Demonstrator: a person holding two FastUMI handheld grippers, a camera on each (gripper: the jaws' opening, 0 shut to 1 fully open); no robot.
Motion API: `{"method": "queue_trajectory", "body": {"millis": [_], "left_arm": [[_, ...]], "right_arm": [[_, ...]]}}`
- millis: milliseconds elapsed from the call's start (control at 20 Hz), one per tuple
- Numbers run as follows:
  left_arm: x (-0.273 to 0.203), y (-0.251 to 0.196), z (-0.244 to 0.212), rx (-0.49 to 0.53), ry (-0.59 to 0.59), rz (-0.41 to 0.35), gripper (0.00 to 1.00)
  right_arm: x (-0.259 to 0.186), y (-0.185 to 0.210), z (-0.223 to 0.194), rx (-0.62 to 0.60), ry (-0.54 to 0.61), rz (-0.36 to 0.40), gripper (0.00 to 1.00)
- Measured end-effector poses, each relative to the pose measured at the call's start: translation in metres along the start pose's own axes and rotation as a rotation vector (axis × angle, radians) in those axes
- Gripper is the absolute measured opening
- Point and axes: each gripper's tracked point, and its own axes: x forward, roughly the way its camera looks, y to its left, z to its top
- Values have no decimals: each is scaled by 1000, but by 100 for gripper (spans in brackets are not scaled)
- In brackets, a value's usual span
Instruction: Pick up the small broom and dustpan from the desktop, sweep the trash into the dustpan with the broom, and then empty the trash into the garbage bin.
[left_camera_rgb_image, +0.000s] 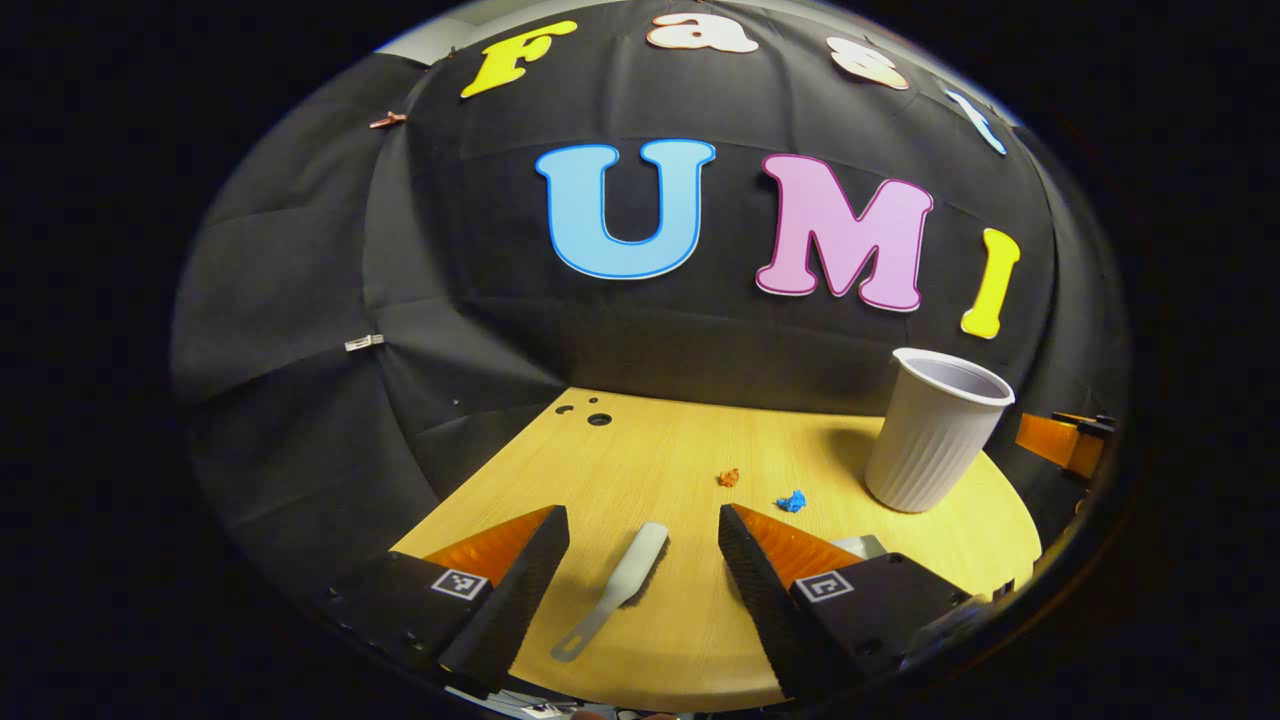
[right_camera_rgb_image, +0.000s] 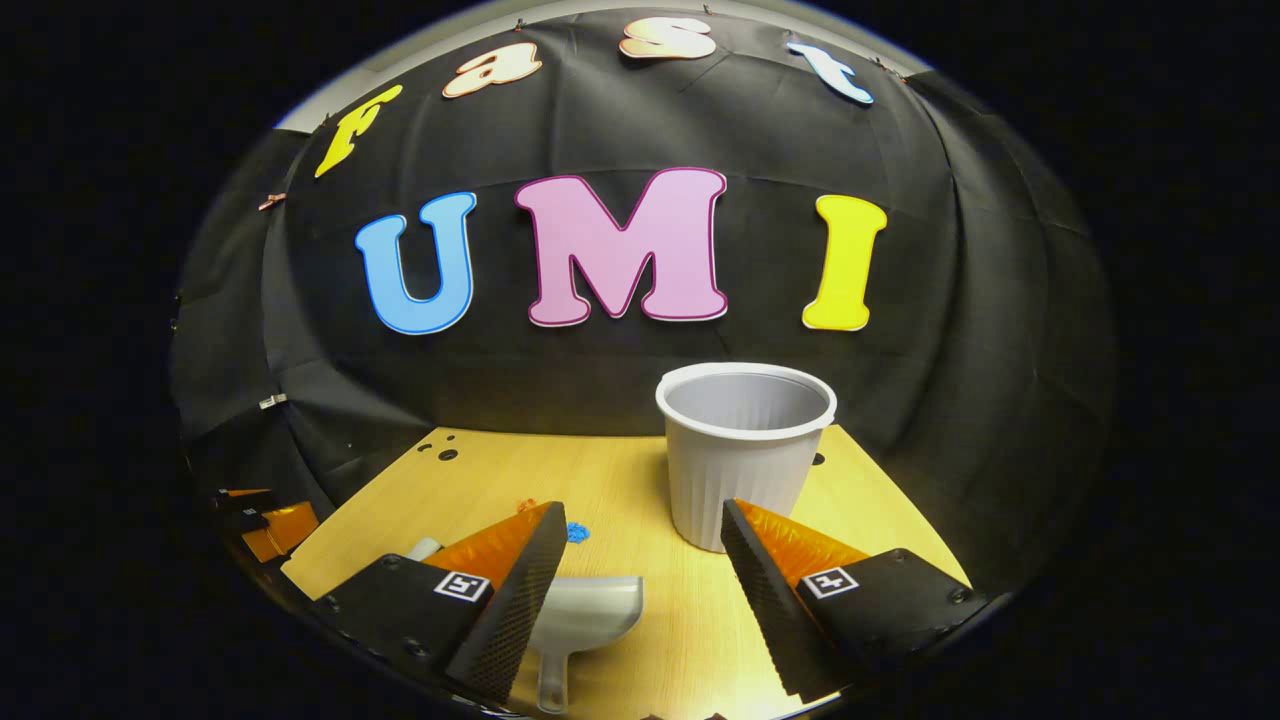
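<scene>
The broom (left_camera_rgb_image: 622, 585) is lying flat on the wooden tabletop (left_camera_rgb_image: 650, 470) between the left gripper's (left_camera_rgb_image: 643, 560) wide-open jaws, its slim pale handle pointing toward the camera, dark bristles along one side. The grey plastic dustpan (right_camera_rgb_image: 580, 620) is resting below the right gripper (right_camera_rgb_image: 643, 560), jaws also spread wide, handle toward the camera. The ribbed white bin (right_camera_rgb_image: 745, 450) is standing upright beyond. Orange (left_camera_rgb_image: 729, 478) and blue (left_camera_rgb_image: 791, 501) crumpled scraps are lying near it.

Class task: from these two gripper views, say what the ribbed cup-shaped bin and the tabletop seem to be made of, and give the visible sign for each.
The pale grey ribbed bin looks like thin matte plastic: moulded vertical ribs, rolled rim. The yellow-tan tabletop looks like wood or wood-look laminate, with fine straight grain lines and a smooth, low-sheen surface; which one, the views leave open.
</scene>
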Motion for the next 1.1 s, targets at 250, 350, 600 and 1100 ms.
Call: {"method": "queue_trajectory", "body": {"millis": [250, 350, 600, 1100], "left_arm": [[3, 5, -16, 2, 32, -73, 96], [4, 7, -24, -8, 51, -93, 96], [20, 9, -59, -1, 209, -132, 96], [69, 41, -169, 74, 560, -143, 96]], "right_arm": [[-3, 18, -15, -28, 43, 9, 97], [-7, 26, -21, -24, 66, 22, 96], [-7, 34, -37, -24, 126, 26, 96], [-13, 43, -75, -27, 240, 30, 97]]}}
